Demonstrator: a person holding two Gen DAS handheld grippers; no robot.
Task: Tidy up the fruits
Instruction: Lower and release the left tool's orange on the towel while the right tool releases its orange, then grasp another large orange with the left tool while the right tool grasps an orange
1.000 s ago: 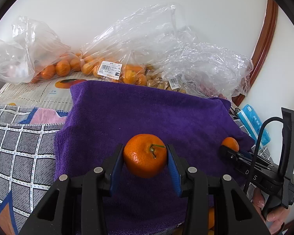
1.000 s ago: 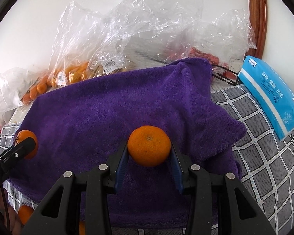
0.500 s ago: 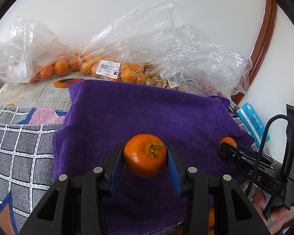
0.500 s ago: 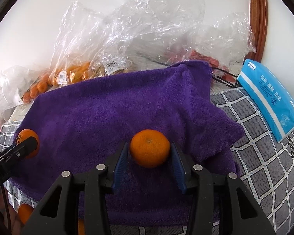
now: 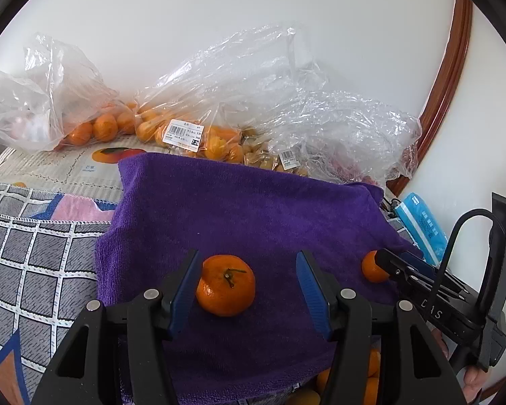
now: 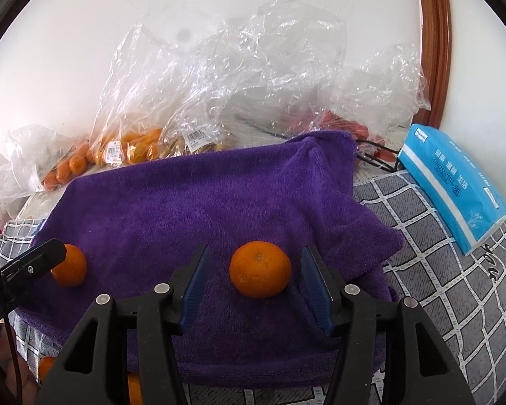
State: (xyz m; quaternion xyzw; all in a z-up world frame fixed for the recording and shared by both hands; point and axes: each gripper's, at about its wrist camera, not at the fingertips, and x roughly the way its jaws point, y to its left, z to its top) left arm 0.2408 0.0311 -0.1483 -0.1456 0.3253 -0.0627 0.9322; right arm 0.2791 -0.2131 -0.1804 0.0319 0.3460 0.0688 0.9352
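Left wrist view: your left gripper (image 5: 248, 285) has its jaws opening, and a stemmed mandarin (image 5: 225, 284) lies on the purple towel (image 5: 246, 209) between them. The fruit sits against the left blue pad (image 5: 182, 295), well clear of the other pad, so nothing pinches it. Off to the gripper's right, your right gripper (image 5: 393, 268) reaches in from the side, a second mandarin (image 5: 371, 266) showing just behind its tip. Beyond the far edge of the towel, clear plastic bags (image 5: 253, 101) hold more mandarins (image 5: 104, 126). A blue tissue pack (image 5: 421, 229) lies far right.

Right wrist view: your right gripper (image 6: 258, 285) also has its jaws opening. The smooth mandarin (image 6: 259, 269) rests on the towel (image 6: 219, 202) between the blue pads (image 6: 315, 290), with a gap on each side; it is free of both. To the gripper's left, the tip of your left gripper (image 6: 40, 263) partly covers the other mandarin (image 6: 71, 265). Ahead, the bags (image 6: 236, 77) stand against the wall; to the right, the tissue pack (image 6: 455, 185) lies on a grey checked cloth (image 6: 455, 287).
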